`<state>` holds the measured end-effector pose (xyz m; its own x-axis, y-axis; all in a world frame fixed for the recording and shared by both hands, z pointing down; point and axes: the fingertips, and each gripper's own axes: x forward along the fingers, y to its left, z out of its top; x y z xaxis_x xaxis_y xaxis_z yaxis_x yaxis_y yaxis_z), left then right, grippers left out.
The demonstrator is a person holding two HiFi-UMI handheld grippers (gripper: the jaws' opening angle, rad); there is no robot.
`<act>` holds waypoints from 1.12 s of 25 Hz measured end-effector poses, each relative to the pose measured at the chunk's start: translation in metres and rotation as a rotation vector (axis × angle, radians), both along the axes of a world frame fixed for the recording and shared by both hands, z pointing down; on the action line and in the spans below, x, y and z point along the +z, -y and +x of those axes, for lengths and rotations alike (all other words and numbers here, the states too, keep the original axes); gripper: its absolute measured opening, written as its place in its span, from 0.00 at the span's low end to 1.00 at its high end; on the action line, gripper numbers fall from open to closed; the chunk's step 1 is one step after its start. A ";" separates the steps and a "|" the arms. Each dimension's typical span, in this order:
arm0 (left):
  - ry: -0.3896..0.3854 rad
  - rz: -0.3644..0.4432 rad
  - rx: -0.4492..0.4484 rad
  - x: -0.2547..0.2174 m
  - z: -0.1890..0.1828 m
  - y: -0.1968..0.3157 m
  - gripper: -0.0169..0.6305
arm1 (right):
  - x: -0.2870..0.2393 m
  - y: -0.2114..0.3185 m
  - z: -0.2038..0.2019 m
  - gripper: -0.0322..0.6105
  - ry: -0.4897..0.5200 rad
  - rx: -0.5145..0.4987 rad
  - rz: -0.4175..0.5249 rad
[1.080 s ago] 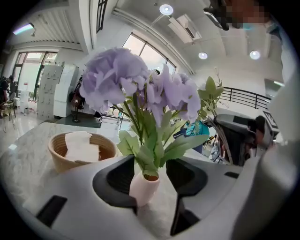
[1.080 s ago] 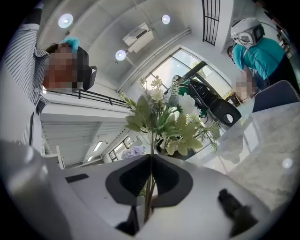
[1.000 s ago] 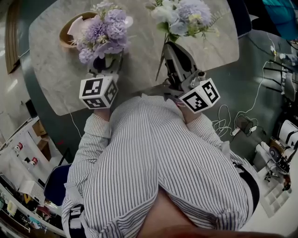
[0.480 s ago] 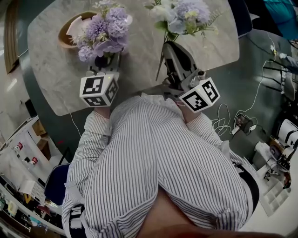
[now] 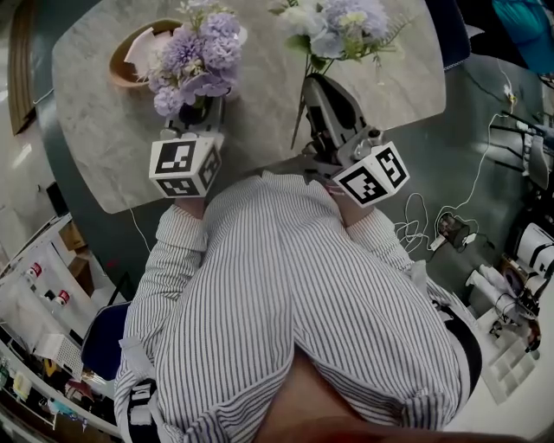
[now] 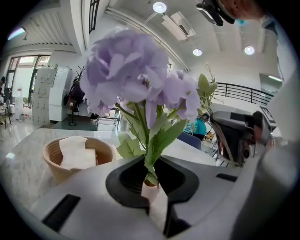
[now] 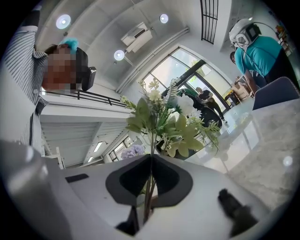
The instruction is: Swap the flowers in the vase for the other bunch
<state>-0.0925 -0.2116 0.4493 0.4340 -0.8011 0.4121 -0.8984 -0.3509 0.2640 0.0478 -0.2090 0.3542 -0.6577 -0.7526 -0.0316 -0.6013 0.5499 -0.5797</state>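
Note:
A purple flower bunch (image 5: 195,60) stands upright on the marble table (image 5: 104,147). Its stems rise from a pale narrow vase neck (image 6: 150,188). My left gripper (image 5: 194,121) reaches in under the blooms. Its jaws have just been closing and now pinch that pale neck (image 6: 151,192), with the purple bunch (image 6: 136,75) towering over them. My right gripper (image 5: 313,82) is shut on the thin green stems (image 7: 149,187) of a white and pale-blue bunch (image 5: 342,26), holding it upright above the table. The vase body is hidden in the head view.
A wicker bowl (image 5: 130,60) with white napkins sits left of the purple bunch. The table's near edge runs just ahead of my striped shirt. Cables (image 5: 433,225) lie on the floor at right. A person in teal (image 7: 258,51) stands beyond the table.
Both grippers keep their places. The purple bunch has shifted slightly to the right over the left gripper. The right bunch stays as it was.

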 end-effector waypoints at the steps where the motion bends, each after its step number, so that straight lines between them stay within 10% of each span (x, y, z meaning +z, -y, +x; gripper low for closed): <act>1: 0.003 -0.001 -0.001 0.000 -0.001 0.000 0.11 | -0.001 0.001 -0.001 0.09 0.001 0.000 0.004; 28: -0.032 0.149 -0.048 -0.070 -0.018 -0.005 0.10 | -0.037 0.017 -0.024 0.09 0.048 -0.072 0.120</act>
